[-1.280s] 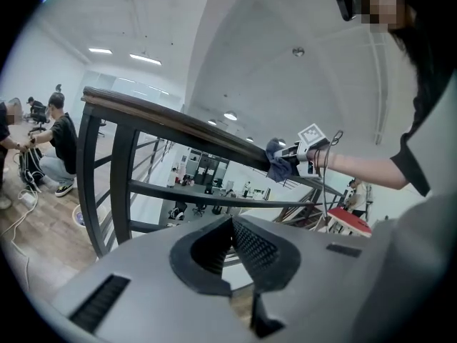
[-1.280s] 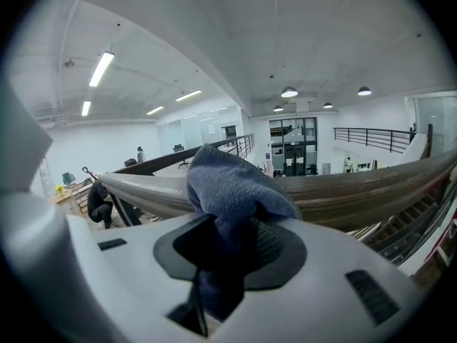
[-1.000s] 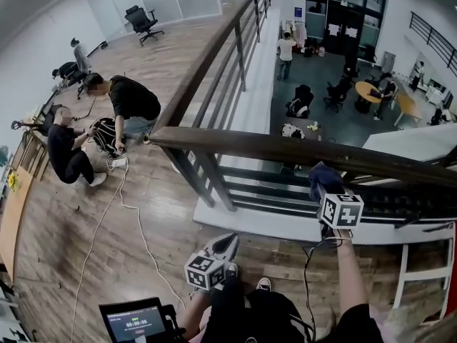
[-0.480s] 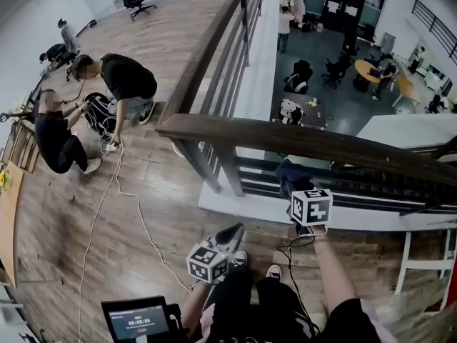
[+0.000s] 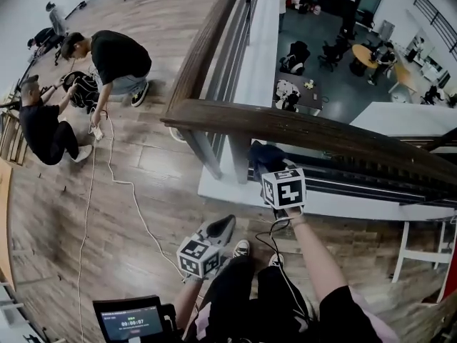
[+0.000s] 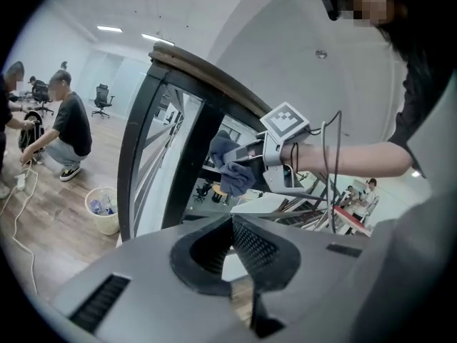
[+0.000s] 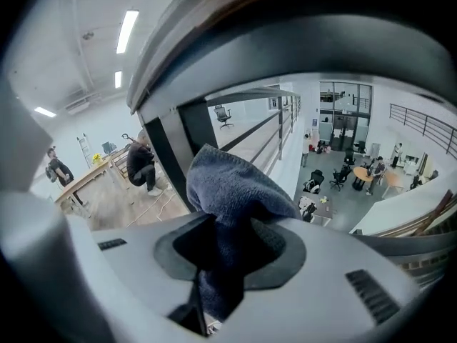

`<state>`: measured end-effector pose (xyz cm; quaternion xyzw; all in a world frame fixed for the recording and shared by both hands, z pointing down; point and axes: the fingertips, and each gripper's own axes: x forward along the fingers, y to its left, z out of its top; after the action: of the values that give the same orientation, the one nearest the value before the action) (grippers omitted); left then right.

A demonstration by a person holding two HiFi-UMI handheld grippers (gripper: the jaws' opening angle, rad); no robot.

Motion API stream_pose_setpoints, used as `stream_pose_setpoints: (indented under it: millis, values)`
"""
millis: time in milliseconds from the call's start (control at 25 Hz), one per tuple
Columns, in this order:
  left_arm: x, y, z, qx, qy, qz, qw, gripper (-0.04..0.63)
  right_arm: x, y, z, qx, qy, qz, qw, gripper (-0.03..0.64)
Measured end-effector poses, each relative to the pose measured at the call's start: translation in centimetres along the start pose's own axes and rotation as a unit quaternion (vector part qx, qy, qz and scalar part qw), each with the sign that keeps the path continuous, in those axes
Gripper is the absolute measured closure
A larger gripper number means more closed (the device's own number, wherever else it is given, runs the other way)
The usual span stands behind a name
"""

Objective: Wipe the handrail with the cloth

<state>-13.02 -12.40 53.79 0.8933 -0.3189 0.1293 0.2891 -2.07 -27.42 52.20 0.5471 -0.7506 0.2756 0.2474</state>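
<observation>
Blue cloth (image 7: 227,191) clamped in right gripper (image 5: 270,164), held just beneath wooden handrail (image 5: 307,128). Left gripper (image 5: 220,229) closed, empty, positioned near left.

One handrail (image 5: 321,130), one cloth (image 5: 264,154), two tools (image 5: 220,229) (image 5: 270,166)

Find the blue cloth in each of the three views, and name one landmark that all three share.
Head view: the cloth is at centre, just below the handrail.
Left gripper view: the cloth is at centre, bunched to the right of the dark post.
Right gripper view: the cloth is in the centre foreground, clamped in the right tool.
Shared landmark: the wooden handrail, also at and.
</observation>
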Motion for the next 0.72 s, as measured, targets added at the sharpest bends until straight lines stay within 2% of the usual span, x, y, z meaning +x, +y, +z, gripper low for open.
stream_pose_setpoints:
  millis: [160,240,400,560,720]
  values:
    - [-0.3,2.9,-0.3,-0.008,-0.002,0.001,1.0000,0.595,3.7,2.1,0.3,0.010,0.008,0.001,1.000,0.508]
    - [-0.3,3.1,-0.6,-0.010,-0.001,-0.001,0.9999,0.595,4.6,2.1,0.0,0.007,0.015,-0.002,1.000,0.508]
    - [-0.3,1.3,-1.5,-0.007,0.012,-0.006,0.9999,0.595,4.5,0.5,-1.1,-0.005,0.035,-0.011,0.999,0.508]
    - [0.5,1.7,-2.6,-0.001,0.025,-0.008,0.9997,0.595,5.3,-0.5,-1.3,-0.014,0.032,-0.010,0.999,0.508]
    - [1.7,0.3,-3.1,0.004,0.032,-0.013,0.9994,0.595,4.0,-4.4,-1.6,0.000,0.030,-0.036,0.999,0.508]
